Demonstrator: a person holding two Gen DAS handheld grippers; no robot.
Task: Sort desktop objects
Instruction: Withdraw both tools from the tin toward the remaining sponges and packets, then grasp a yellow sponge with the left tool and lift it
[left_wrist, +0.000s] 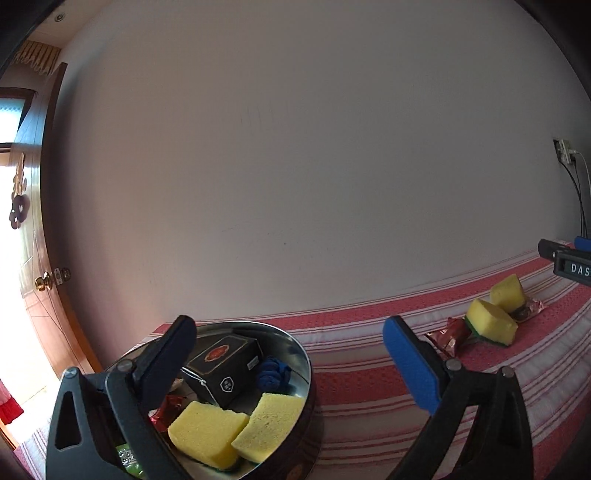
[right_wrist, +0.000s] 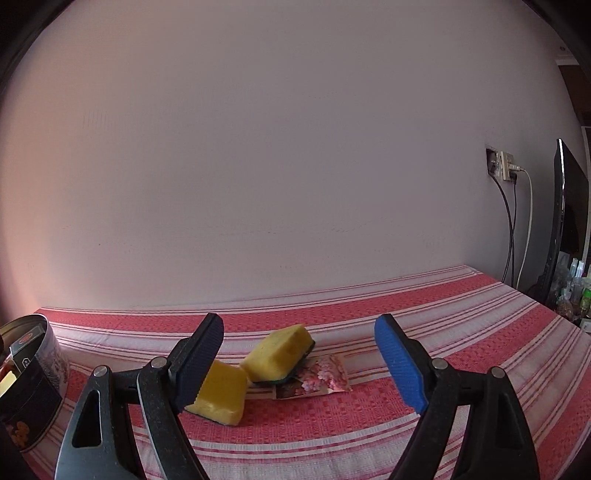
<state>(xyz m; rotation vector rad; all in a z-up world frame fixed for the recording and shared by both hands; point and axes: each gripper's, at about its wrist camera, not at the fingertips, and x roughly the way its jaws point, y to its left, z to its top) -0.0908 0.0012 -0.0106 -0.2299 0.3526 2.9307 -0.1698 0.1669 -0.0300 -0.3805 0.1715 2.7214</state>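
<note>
On the striped desk (right_wrist: 369, 424) we see two loose sponges ahead of the right claw (right_wrist: 299, 363): near sponge (right_wrist: 221, 391) just beside its left finger and partly hidden by it, far sponge (right_wrist: 279, 350) leaning over a flowery packet (right_wrist: 321, 374), roughly between the fingers but farther out. Right claw is spread wide, nothing between the pads, touching nothing. It points nearly level, slightly down.

Left claw (left_wrist: 291, 365) hangs over the round tin (left_wrist: 303, 354), which sits at the desk's left end. Its left finger crosses the tin's opening; right finger is out over the cloth. Jaws fully apart, holding nothing. Tin holds two sponges (left_wrist: 207, 432), a black box (left_wrist: 225, 365), a blue cloth wad (left_wrist: 273, 373), a red wrapper (left_wrist: 168, 410). Left view also shows a red candy wrapper (left_wrist: 448, 334) beside the loose sponges, and the right claw's tip at the frame's right edge.
</note>
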